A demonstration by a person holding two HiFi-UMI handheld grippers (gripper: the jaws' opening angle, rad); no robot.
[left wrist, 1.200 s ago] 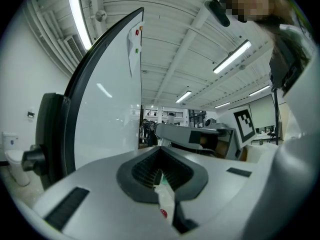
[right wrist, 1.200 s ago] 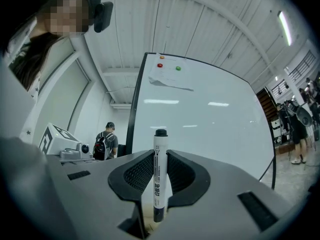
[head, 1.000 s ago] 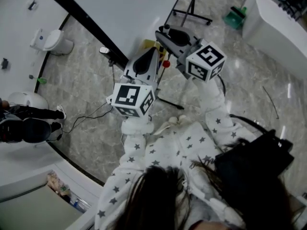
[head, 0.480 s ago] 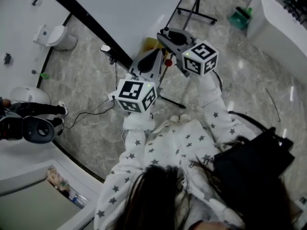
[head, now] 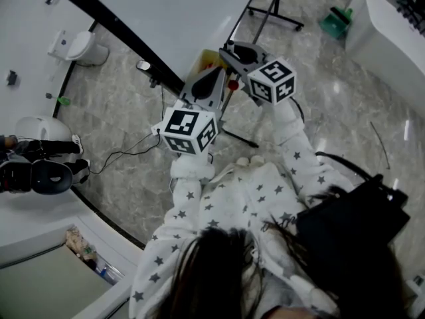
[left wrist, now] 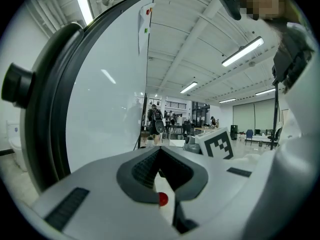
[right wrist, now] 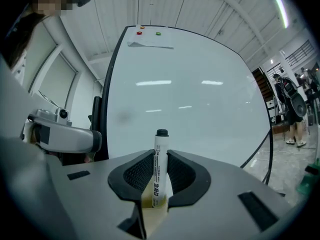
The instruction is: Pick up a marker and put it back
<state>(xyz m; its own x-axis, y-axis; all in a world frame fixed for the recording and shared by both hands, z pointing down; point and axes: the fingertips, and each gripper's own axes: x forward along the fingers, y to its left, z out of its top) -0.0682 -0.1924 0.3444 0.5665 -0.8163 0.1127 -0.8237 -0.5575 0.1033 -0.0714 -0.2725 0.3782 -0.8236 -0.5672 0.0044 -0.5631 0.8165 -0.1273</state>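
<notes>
- Right gripper [right wrist: 160, 155] clamps the marker [right wrist: 159, 179] upright, facing the whiteboard [right wrist: 200, 99].
- Left gripper [left wrist: 160, 151] closed, empty.
- We advise a steady squeeze, slow approach, release only once seated.

The marker's [right wrist: 159, 159] lower end is hidden between the jaws of the right gripper [right wrist: 160, 153], and its print is too small to read; the whiteboard [head: 179, 12] is cut off by the head view's top edge; a red round thing [left wrist: 163, 199] beyond the left gripper [left wrist: 161, 151] is blurred; distant people [left wrist: 156, 118] are too small to make out.
</notes>
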